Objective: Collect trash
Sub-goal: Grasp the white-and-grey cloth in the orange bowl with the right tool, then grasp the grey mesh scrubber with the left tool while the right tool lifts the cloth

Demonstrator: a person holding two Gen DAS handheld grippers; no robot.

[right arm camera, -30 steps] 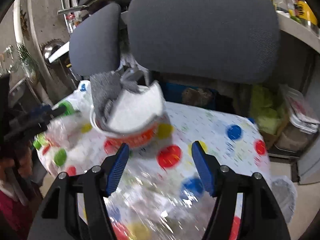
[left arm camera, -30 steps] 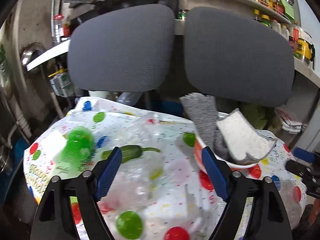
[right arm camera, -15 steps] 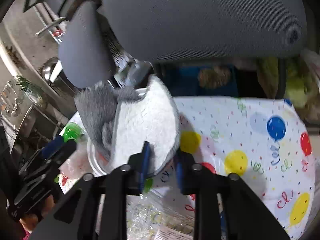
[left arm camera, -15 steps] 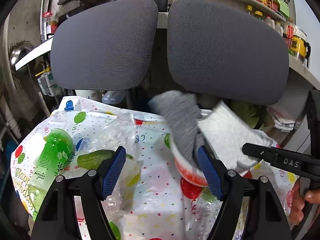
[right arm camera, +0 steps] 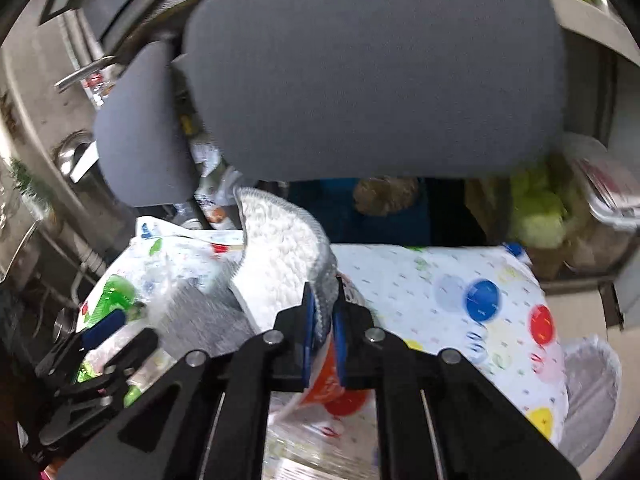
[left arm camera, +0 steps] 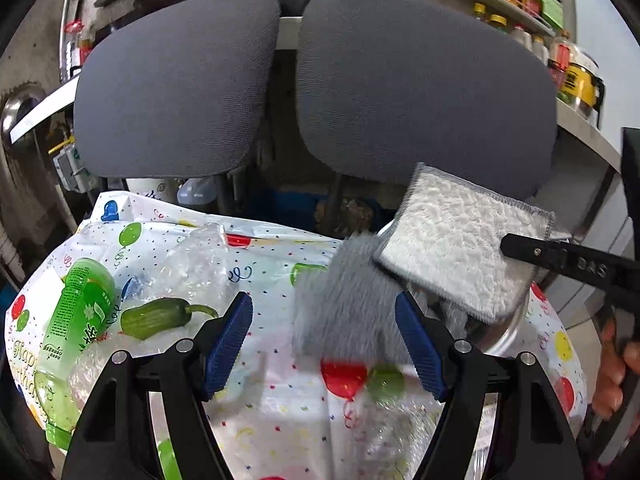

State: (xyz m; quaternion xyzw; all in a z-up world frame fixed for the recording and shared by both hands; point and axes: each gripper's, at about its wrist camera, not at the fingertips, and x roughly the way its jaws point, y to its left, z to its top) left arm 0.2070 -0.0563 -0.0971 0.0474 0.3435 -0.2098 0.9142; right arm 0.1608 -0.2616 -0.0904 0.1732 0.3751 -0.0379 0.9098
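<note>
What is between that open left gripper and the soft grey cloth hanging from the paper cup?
Nothing visible: the grey cloth lies right ahead of the left gripper, between its open blue pads, with no object in front.

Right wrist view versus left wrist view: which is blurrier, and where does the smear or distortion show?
Right wrist view: blurrier overall, with the chair back and balloon-print tablecloth soft. Left wrist view: mostly sharp, with the green bottle crisp; only the grey cloth smears. Both views: fisheye bends the edges and darkens the corners.
</note>
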